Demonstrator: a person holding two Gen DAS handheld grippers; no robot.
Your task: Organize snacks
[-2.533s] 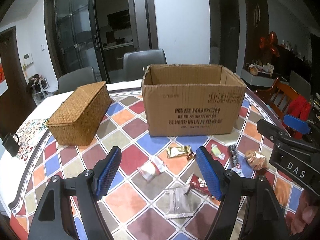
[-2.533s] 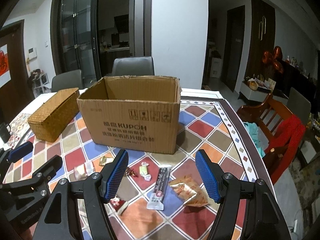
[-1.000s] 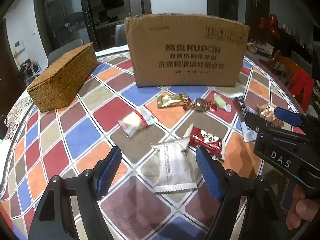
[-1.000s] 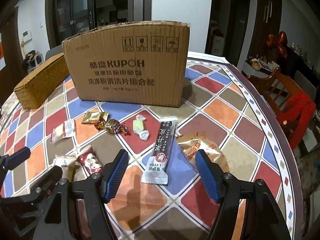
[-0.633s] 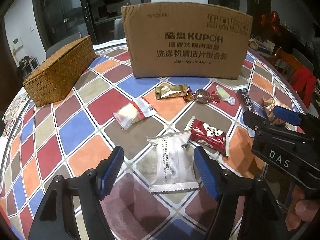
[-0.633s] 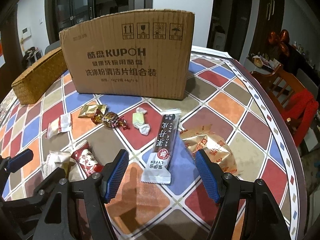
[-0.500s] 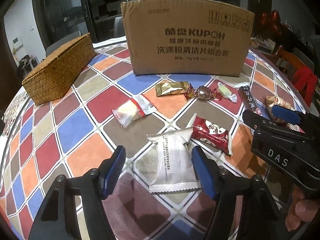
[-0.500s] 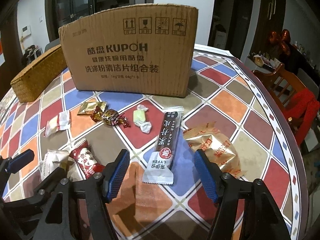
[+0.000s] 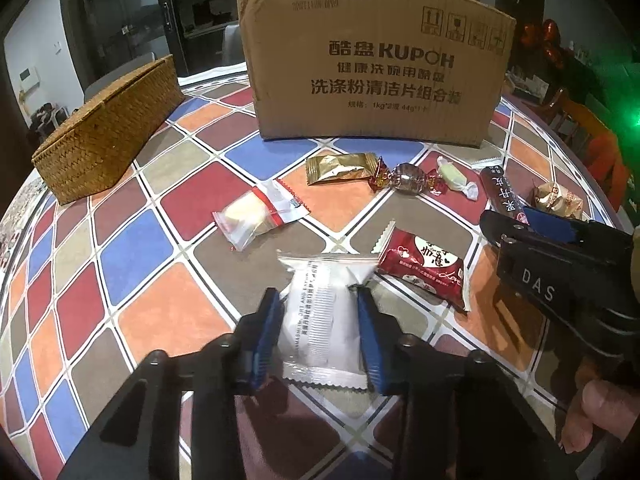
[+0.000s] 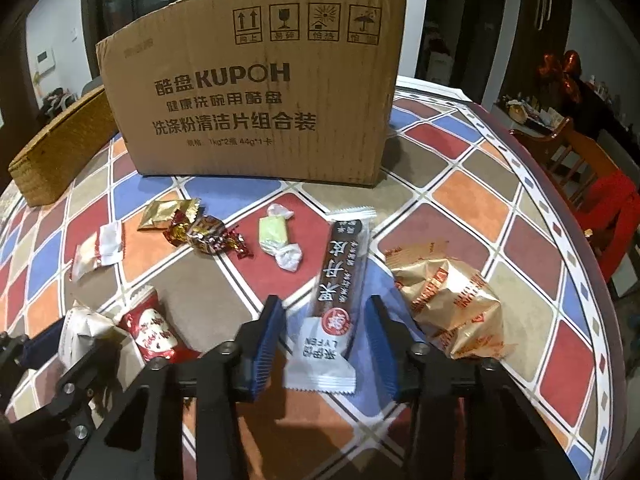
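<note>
Nearest the left camera, the left tool has its blue pads closed against both long edges of the white packet, which lies flat on the tabletop with its long axis running straight away from the tool. The right tool stands apart, straddling the near end of the dark bar without visibly touching it; the bar's long axis also points away, toward the cardboard box, so a squeeze would catch its narrow width. Beside these lie the red packet and the gold bag. Farther off sit small wrapped candies, then the box and the wicker basket, likely destinations
</note>
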